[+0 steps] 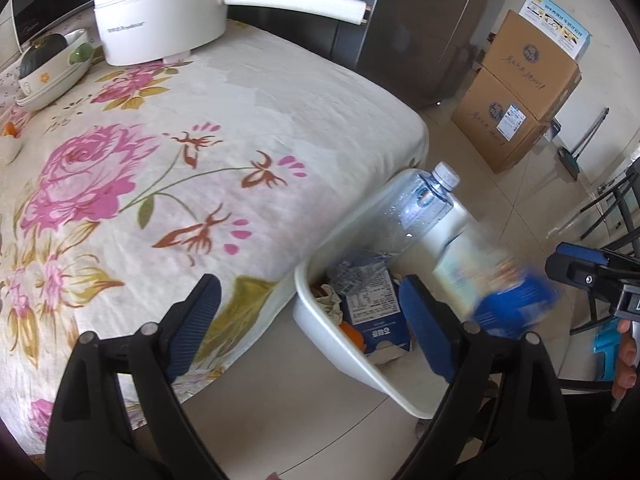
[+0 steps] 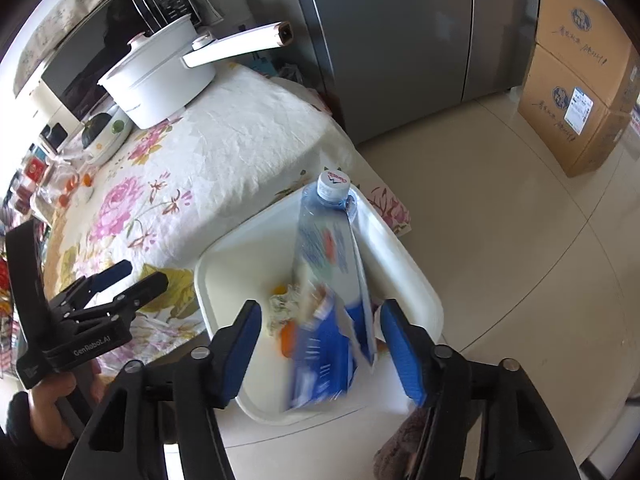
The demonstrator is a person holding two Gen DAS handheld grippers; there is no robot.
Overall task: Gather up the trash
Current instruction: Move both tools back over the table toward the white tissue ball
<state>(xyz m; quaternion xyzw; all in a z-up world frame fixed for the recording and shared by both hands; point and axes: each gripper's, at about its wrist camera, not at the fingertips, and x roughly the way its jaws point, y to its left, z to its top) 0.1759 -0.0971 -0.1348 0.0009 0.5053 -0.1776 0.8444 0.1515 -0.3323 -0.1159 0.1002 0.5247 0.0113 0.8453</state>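
A white bin point(image 1: 316, 320) stands on the floor beside the table; it also shows in the right wrist view point(image 2: 404, 256). It holds a clear plastic bottle point(image 1: 420, 208) point(image 2: 326, 236), a blue-and-white carton point(image 1: 372, 312), crumpled paper point(image 2: 280, 308) and orange scraps. A second blue-and-white carton point(image 1: 500, 292) point(image 2: 320, 360) is blurred, in the air over the bin and free of both grippers. My right gripper point(image 2: 320, 344) is open just above it. My left gripper point(image 1: 308, 324) is open and empty at the table's edge by the bin.
The table with a floral cloth point(image 1: 200, 140) carries a white pot point(image 1: 160, 12) and bowls point(image 1: 52, 68). A grey fridge point(image 2: 392, 32) and stacked cardboard boxes point(image 1: 520, 92) stand behind on the tiled floor.
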